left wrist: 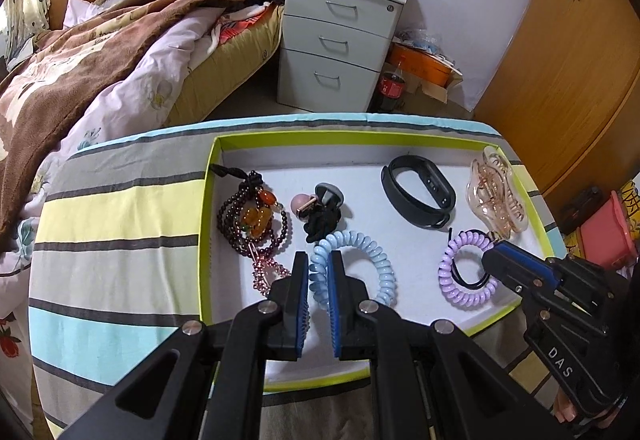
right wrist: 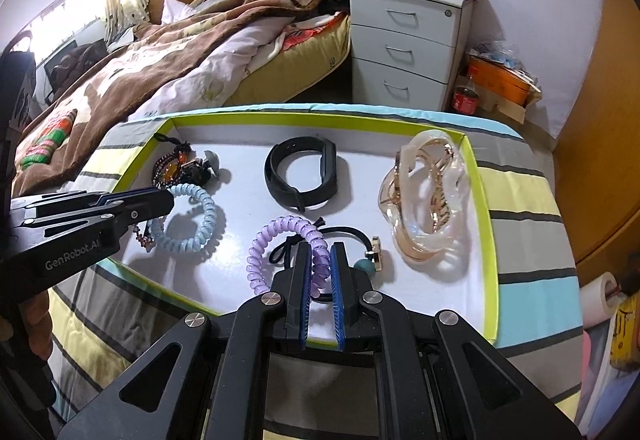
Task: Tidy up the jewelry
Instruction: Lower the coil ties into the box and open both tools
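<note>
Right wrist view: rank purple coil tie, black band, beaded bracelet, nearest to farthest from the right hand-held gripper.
1. Purple coil tie: between the right hand-held gripper pads.
2. Black band: mid-tray, beyond the tie.
3. Beaded bracelet: far left corner of the tray.

1. The tray (left wrist: 208, 199) has a lime-green rim and a white floor.
2. The cloth (left wrist: 120, 240) under it is striped in pale yellow, grey, sky blue and thin dark lines.
3. The spiral hair tie (left wrist: 372, 260) is light blue; the second spiral tie (left wrist: 452, 280) is lilac.
4. The wristband (left wrist: 416, 191) is black.
5. The hair claw (left wrist: 496, 195) is clear with a rose-gold tint.
6. The bead bracelet (left wrist: 244, 215) is dark maroon with amber and orange stones.
7. The left gripper (left wrist: 318, 272) and right gripper (right wrist: 320, 264) are black with blue pads.
8. The blanket (left wrist: 80, 51) is brown and cream.
</note>
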`<state>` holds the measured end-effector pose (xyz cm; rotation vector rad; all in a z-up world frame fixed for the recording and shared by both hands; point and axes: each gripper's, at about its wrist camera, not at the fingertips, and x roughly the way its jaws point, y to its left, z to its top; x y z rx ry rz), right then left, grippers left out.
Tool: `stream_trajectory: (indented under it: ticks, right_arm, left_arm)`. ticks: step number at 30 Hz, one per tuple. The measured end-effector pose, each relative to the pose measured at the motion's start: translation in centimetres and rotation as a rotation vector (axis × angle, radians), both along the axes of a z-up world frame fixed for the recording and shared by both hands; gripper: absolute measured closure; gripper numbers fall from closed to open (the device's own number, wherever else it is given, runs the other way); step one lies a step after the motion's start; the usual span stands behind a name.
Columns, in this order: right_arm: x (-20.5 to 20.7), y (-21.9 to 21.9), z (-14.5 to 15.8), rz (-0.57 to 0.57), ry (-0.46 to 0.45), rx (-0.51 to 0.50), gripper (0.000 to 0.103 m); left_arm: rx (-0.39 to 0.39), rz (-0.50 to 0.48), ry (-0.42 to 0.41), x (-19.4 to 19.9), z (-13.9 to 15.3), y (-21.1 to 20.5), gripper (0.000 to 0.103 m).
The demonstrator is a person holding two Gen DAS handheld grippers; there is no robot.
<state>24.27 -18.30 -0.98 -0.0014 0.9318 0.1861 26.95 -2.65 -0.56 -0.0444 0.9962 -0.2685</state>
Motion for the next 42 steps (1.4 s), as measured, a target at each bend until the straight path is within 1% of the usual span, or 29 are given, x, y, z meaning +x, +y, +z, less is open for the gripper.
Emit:
stream_trajectory:
  ticks: [10, 12, 25, 31, 35, 38, 40, 42]
  right_arm:
    - [0.4, 0.0, -0.8, 0.002, 0.018, -0.014, 0.093]
    - [0.5, 0.0, -0.9, 0.004, 0.020, -0.016, 0.093]
    - [0.6, 0.1, -1.2, 0.002, 0.023, -0.026, 0.093]
    - [0.6, 0.0, -1.1, 0.002, 0.023, -0.027, 0.092]
    - [0.5, -0.1, -1.1, -0.003, 0.021, -0.021, 0.090]
    - [0.5, -0.2, -1.1, -0.005, 0.020, -0.023, 0.088]
    - [0.4, -0.2, -1.0, -0.008, 0.014, -0.018, 0.085]
    - [0.3, -0.3, -0.7, -0.009, 0.010, -0.009, 0.078]
  left_arm:
    - [0.001, 0.006, 0.018, 0.0, -0.8, -0.1, 0.093]
    - [0.006, 0.002, 0.011, -0.1, -0.8, -0.2, 0.093]
    - [-0.001, 0.001, 0.032, -0.1, -1.3, -0.3, 0.092]
    - [0.005, 0.000, 0.036, -0.1, -1.3, -0.4, 0.083]
    - [0.007, 0.004, 0.039, -0.1, -1.2, -0.4, 0.075]
    - [0.014, 0.007, 0.042, -0.2, -1.1, -0.5, 0.073]
    - [0.017, 0.003, 0.040, -0.3, -1.0, -0.5, 0.070]
    - [0.018, 0.007, 0.045, -0.2, -1.0, -0.5, 0.069]
